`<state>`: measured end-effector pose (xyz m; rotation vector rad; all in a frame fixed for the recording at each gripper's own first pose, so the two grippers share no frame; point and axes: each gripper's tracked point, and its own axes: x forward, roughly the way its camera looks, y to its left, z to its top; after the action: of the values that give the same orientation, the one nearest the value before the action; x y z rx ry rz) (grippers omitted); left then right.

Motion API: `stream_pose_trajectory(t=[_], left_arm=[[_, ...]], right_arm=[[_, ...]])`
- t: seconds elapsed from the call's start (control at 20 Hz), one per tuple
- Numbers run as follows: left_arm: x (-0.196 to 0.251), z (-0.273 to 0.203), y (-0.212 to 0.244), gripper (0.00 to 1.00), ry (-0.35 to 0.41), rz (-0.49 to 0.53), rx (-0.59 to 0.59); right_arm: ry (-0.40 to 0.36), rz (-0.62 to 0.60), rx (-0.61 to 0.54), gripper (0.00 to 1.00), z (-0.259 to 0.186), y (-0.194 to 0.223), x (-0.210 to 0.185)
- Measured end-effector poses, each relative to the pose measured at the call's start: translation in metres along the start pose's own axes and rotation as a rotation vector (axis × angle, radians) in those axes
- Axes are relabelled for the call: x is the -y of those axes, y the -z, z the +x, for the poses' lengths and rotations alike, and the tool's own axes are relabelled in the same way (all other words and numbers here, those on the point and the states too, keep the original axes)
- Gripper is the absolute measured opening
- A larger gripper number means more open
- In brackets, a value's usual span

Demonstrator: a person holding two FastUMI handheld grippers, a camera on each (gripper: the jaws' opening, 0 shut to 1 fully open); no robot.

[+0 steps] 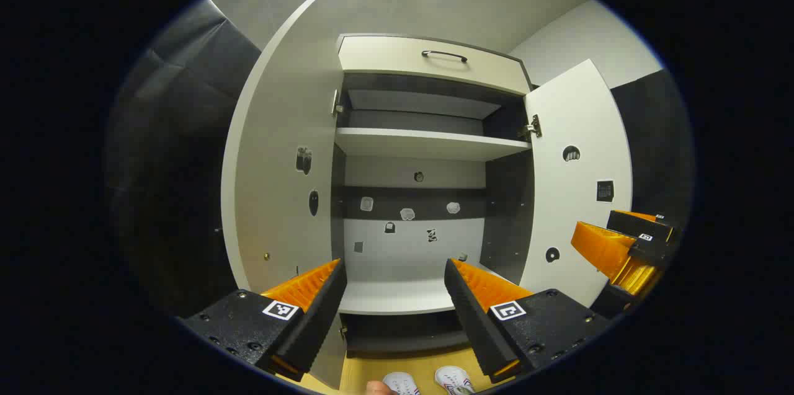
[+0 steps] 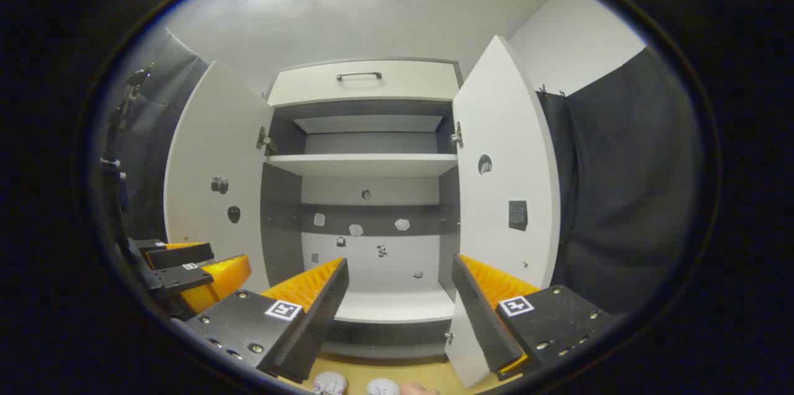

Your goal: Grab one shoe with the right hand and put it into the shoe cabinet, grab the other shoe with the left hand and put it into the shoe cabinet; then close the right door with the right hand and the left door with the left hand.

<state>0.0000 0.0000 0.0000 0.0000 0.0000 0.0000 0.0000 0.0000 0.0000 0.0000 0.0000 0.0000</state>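
The shoe cabinet [image 1: 428,57] [image 2: 366,82] stands ahead with both doors swung wide. Its left door [image 1: 282,153] [image 2: 214,184] and right door [image 1: 574,184] [image 2: 505,178] frame two bare shelves [image 1: 428,144] [image 2: 366,164]. Two white shoes [image 1: 428,381] [image 2: 356,386] sit side by side on the wooden floor just below the cabinet, at the bottom edge of each view. My left gripper [image 1: 394,286] is open, empty, raised before the lower shelf. My right gripper [image 2: 400,286] is open and empty too. Each gripper shows beside the other: the right gripper [image 1: 626,246], the left gripper [image 2: 186,271].
A drawer with a dark handle [image 1: 443,55] [image 2: 358,75] tops the cabinet. Small stickers dot the back panel [image 1: 409,214] [image 2: 356,229] and the doors' inner faces. Dark cloth walls [image 1: 180,134] [image 2: 620,184] close in on both sides. Part of a hand [image 1: 378,387] shows by the shoes.
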Motion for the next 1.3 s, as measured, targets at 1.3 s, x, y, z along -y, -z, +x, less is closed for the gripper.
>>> stream_pose_trajectory(t=[1.3], left_arm=[[-0.040, 0.001, 0.005, 0.94, -0.073, -0.012, -0.006]], right_arm=[[-0.097, -0.111, -0.526, 0.94, 0.004, 0.291, -0.033]])
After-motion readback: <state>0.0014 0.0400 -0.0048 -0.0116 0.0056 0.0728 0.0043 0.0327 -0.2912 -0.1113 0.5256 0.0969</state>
